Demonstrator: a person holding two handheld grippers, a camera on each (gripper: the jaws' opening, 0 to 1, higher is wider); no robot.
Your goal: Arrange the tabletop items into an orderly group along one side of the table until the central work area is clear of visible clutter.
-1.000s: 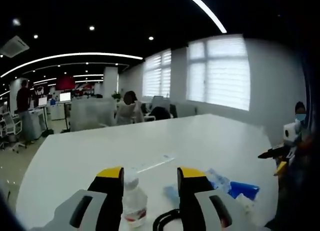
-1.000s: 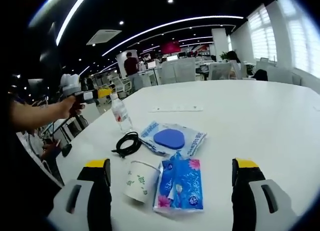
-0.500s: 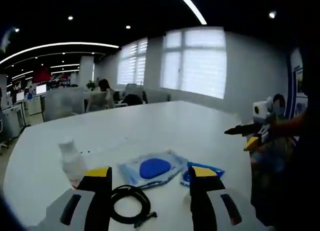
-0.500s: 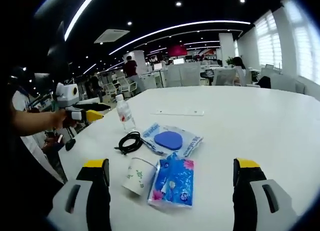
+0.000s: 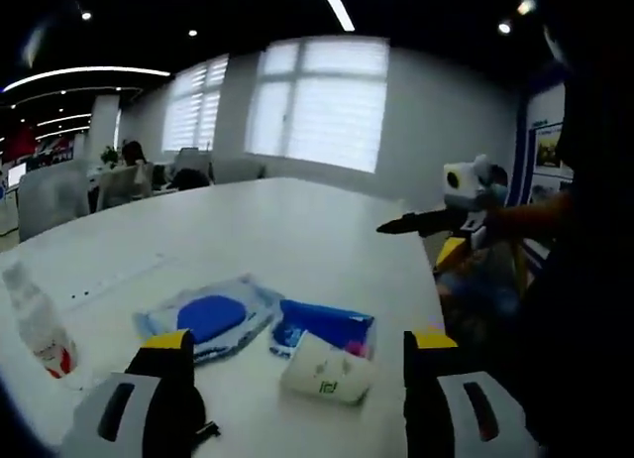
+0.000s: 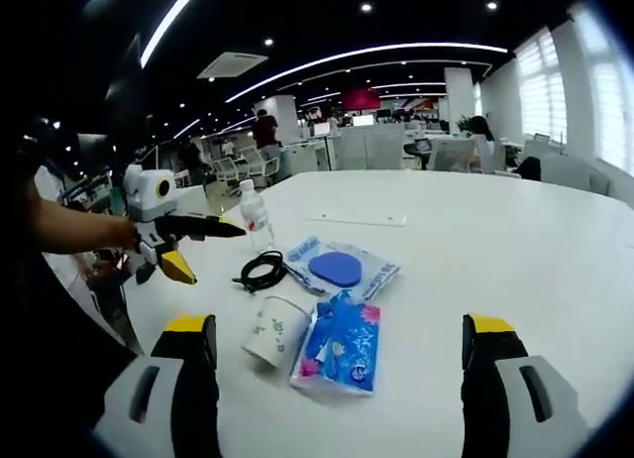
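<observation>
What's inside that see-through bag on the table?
A flat blue oval thing shows through the clear bag, which has blue print along its edges. What the blue thing is, I cannot tell, and whatever lies beneath it in the bag is covered.

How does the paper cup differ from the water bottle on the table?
The paper cup lies on its side; the water bottle stands upright. The cup is white, opaque and open-mouthed; the bottle is clear, capped, with a red label. The cup touches the blue tissue pack; the bottle stands alone. Both rest on the white table.
</observation>
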